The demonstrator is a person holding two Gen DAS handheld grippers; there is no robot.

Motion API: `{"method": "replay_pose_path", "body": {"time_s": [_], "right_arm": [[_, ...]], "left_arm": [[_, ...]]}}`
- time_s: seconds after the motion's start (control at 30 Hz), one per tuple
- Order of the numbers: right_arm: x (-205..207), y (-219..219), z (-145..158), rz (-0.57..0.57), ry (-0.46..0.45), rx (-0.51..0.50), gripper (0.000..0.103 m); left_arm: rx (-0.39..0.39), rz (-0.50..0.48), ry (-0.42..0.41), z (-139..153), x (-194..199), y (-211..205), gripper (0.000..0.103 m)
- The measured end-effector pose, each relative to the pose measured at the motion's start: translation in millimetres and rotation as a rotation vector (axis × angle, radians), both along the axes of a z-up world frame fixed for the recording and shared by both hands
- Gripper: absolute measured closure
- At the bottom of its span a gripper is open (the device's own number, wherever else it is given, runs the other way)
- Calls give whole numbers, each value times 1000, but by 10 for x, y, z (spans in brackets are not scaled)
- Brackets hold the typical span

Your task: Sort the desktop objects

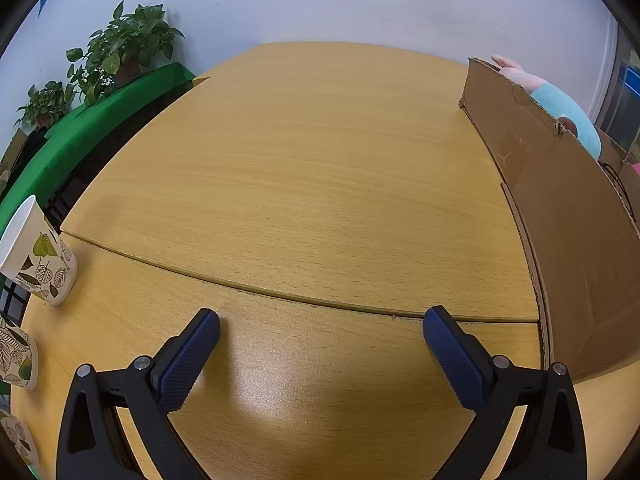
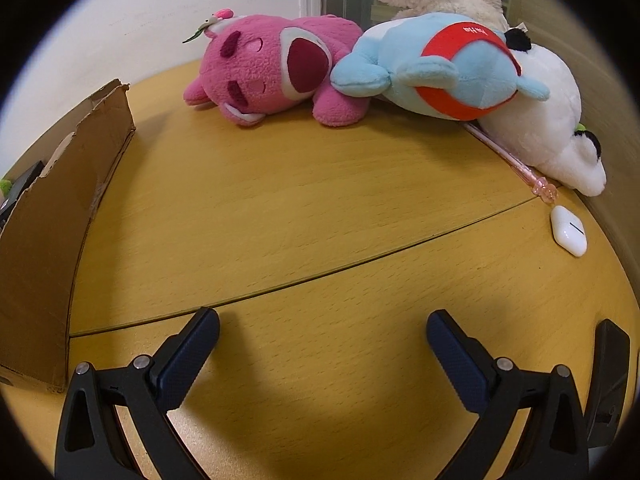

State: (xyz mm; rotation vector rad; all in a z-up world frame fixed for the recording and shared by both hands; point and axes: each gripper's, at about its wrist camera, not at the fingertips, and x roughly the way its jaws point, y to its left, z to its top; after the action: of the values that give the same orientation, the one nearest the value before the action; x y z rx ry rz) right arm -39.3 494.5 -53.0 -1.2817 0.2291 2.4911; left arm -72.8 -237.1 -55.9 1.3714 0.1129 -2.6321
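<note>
Most of the sorting looks undone, both jaws spread and empty.
Left view: left gripper (image 1: 320,322) hovers over bare desk (image 1: 312,168); box (image 1: 560,216) at right, paper cups (image 1: 38,252) at left edge. Right view: right gripper (image 2: 322,322) faces the pink plush (image 2: 264,68), blue plush (image 2: 436,68), white plush (image 2: 556,128), pen (image 2: 512,160) and earbud case (image 2: 568,230) lying loose at the far right, well apart from the box at left.
</note>
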Motion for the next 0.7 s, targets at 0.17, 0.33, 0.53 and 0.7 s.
{"method": "replay_pose_path", "body": {"time_s": [0.17, 0.33, 0.53, 0.7], "right_arm": [[7, 1, -2, 1, 0, 0, 0], [-1, -1, -2, 1, 0, 0, 0], [0, -2, -2, 1, 0, 0, 0], [2, -4, -1, 1, 0, 0, 0]], "left_arm": [[1, 0, 1, 17, -2, -18, 0], [0, 0, 2, 15, 4, -15, 0], [-1, 0, 3, 18, 4, -15, 0], [-2, 0, 3, 19, 3, -14, 0]]}}
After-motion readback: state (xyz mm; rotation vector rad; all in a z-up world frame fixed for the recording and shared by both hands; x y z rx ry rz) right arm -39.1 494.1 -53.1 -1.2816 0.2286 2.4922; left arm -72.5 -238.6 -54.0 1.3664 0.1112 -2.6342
